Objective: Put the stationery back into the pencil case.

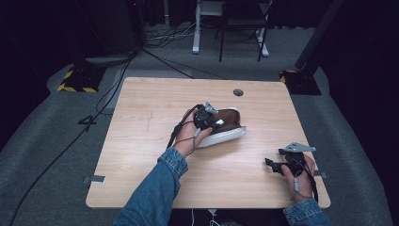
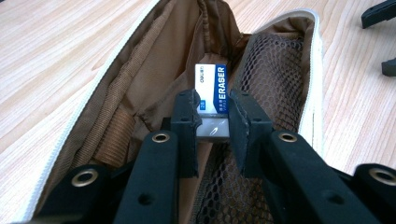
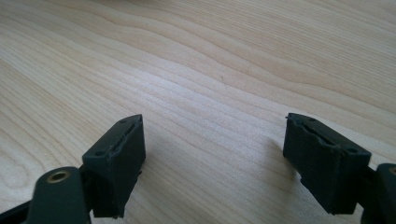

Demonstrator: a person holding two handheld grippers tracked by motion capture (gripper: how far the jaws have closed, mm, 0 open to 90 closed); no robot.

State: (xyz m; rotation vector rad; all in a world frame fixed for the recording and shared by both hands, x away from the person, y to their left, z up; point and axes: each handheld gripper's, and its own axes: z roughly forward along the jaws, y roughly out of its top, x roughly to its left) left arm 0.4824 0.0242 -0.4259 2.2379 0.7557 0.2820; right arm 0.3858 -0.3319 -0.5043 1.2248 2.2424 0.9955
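Observation:
A brown pencil case point(image 1: 226, 123) with a white zip edge lies open near the middle of the table. My left gripper point(image 1: 207, 117) reaches into its mouth. In the left gripper view the case's brown lining point(image 2: 154, 70) and mesh pocket point(image 2: 275, 70) surround my left gripper point(image 2: 212, 116), which is shut on a white and blue eraser point(image 2: 211, 88) marked ERASER. My right gripper point(image 1: 272, 165) rests near the table's front right, away from the case. In the right gripper view, the right gripper point(image 3: 212, 144) is open over bare wood with nothing between its jaws.
The light wooden table point(image 1: 141, 155) has a cable hole point(image 1: 238, 92) near its far edge. Cables run over the grey floor at the left. Stand bases with yellow-black tape point(image 1: 75, 80) and chair legs point(image 1: 226, 42) lie beyond the table. The right gripper's fingertips point(image 2: 378, 11) show far off.

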